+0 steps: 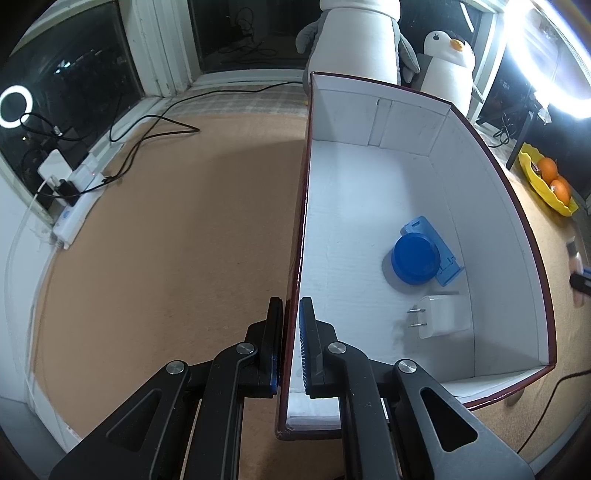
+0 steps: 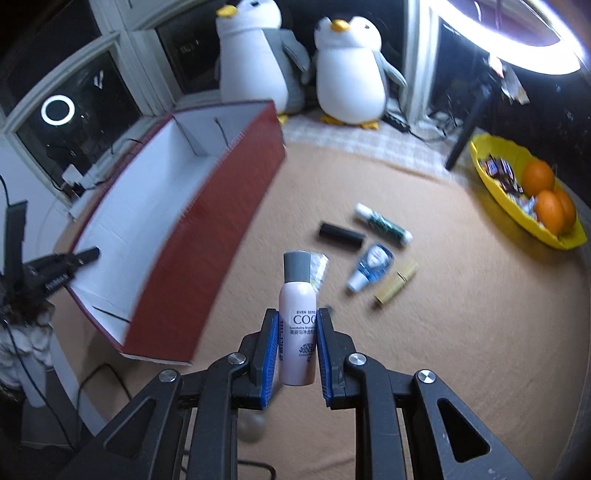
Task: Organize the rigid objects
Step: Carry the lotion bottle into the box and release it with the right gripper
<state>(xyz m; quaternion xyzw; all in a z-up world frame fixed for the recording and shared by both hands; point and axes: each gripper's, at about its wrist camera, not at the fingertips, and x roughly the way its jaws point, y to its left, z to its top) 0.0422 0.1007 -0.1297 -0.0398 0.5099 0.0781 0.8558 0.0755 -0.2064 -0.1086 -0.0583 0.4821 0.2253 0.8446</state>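
My left gripper (image 1: 291, 314) is shut on the left wall of the red box (image 1: 301, 206), which is white inside. In the box lie a blue round lid (image 1: 415, 258), a blue flat holder (image 1: 437, 247) and a white plug adapter (image 1: 441, 316). My right gripper (image 2: 297, 325) is shut on a pink spray bottle (image 2: 297, 325) with a grey cap, held upright above the table. The box (image 2: 207, 221) stands to its left, with the left gripper (image 2: 62, 267) at its far wall. On the table lie a black tube (image 2: 340, 236), a white-green tube (image 2: 384, 223), a small blue-white bottle (image 2: 369, 267), a gold stick (image 2: 396, 282) and a foil pack (image 2: 317, 271).
A yellow bowl (image 2: 491, 192) with oranges and sweets stands at the right. Two plush penguins (image 2: 347, 66) stand at the back. A power strip with cables (image 1: 79, 192) lies by the window at the left. A ring light (image 2: 517, 29) glares at the top right.
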